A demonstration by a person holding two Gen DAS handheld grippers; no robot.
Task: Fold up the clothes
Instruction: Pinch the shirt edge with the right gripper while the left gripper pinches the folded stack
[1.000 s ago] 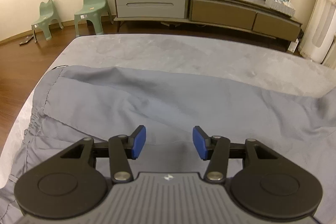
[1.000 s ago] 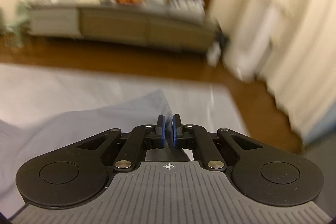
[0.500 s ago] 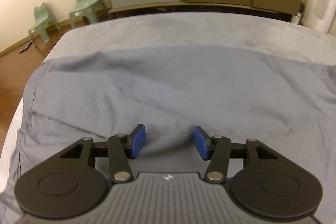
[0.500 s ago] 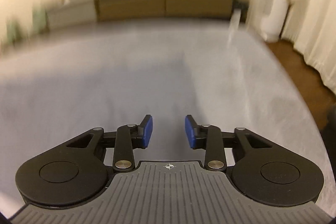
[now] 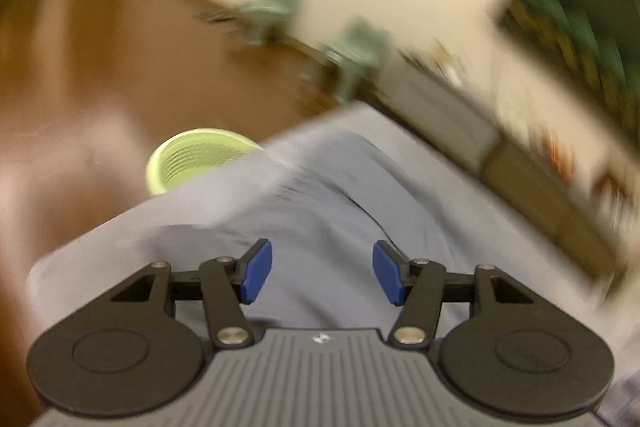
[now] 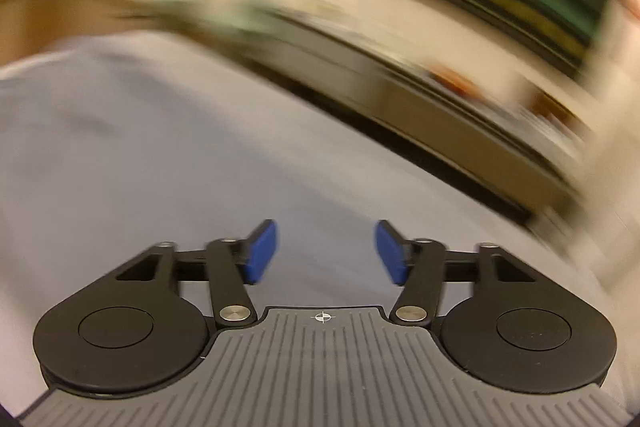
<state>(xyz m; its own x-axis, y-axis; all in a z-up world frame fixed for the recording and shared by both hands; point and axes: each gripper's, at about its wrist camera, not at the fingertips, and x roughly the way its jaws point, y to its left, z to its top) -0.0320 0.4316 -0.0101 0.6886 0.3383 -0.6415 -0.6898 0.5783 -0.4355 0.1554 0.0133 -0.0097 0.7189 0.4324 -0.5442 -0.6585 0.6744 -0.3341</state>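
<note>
Left tongs (image 5: 322, 277): released. The 2 blue pads (image 5: 256, 277) stand well apart with nothing between them. They hang above the grey-blue garment (image 5: 320, 195), which lies spread on the bed (image 5: 516, 247). Folds and creases run across the cloth ahead of the pads. The left wrist view is tilted and blurred by motion.

Beyond the far left edge of the garment, a light green ribbed bin (image 5: 192, 159) stands on the brown wood floor (image 5: 100, 67), partly hidden by the cloth. 2 pale green chairs (image 5: 360, 55) stand near the wall, next to a long low cabinet (image 5: 532, 179). Details on the cabinet top are too blurred to identify.

Right tongs (image 6: 326, 253): released. Their pads (image 6: 262, 253) are spread wide and grip nothing. They are above the pale grey bed surface (image 6: 320, 155). The garment (image 6: 80, 131) occupies the left part of this view. The cabinet (image 6: 420, 115) crosses the background as a slanted, smeared band.
</note>
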